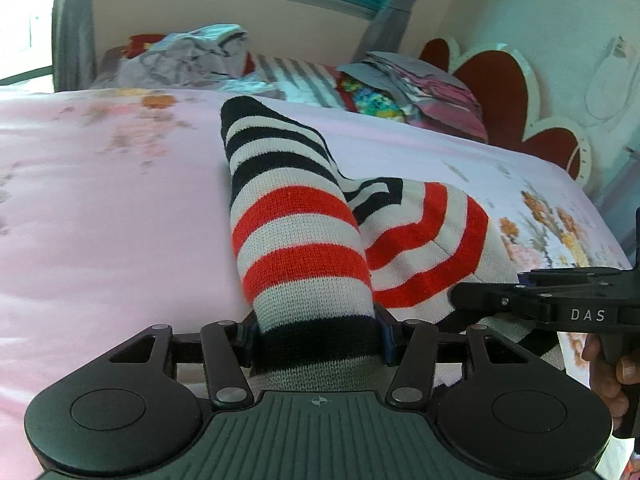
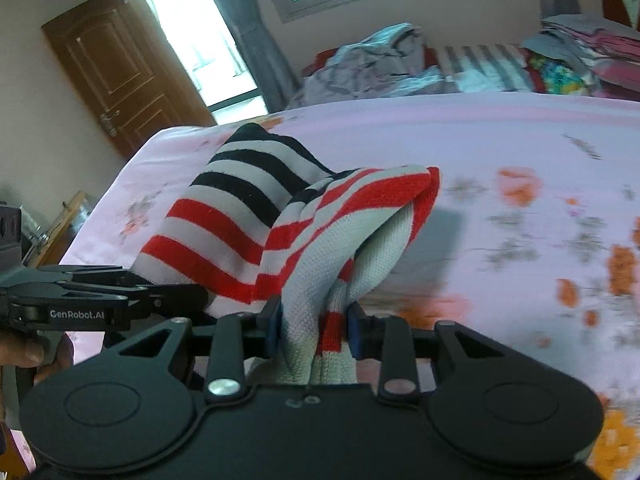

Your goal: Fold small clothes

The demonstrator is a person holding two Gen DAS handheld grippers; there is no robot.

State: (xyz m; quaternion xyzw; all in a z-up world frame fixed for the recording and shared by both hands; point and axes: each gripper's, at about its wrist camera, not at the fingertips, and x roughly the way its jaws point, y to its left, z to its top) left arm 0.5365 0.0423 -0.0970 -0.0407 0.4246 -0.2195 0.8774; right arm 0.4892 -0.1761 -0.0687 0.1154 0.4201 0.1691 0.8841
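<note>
A small knitted garment [image 1: 296,216] with red, black and white stripes lies bunched on the pink floral bedsheet [image 1: 100,208]. My left gripper [image 1: 316,340] is shut on its black-striped edge. My right gripper [image 2: 314,328] is shut on a white and red fold of the same garment [image 2: 320,216]. The two grippers are close together at the near edge; the right gripper's body shows at the right of the left wrist view [image 1: 560,300], and the left gripper's body shows at the left of the right wrist view [image 2: 80,300]. The garment rises from the sheet toward both grippers.
A pile of crumpled clothes [image 1: 192,60] and a stack of folded clothes [image 1: 420,84] lie at the far side of the bed. A red and white headboard [image 1: 520,92] stands at the right. A wooden door [image 2: 120,68] is beyond the bed's left end.
</note>
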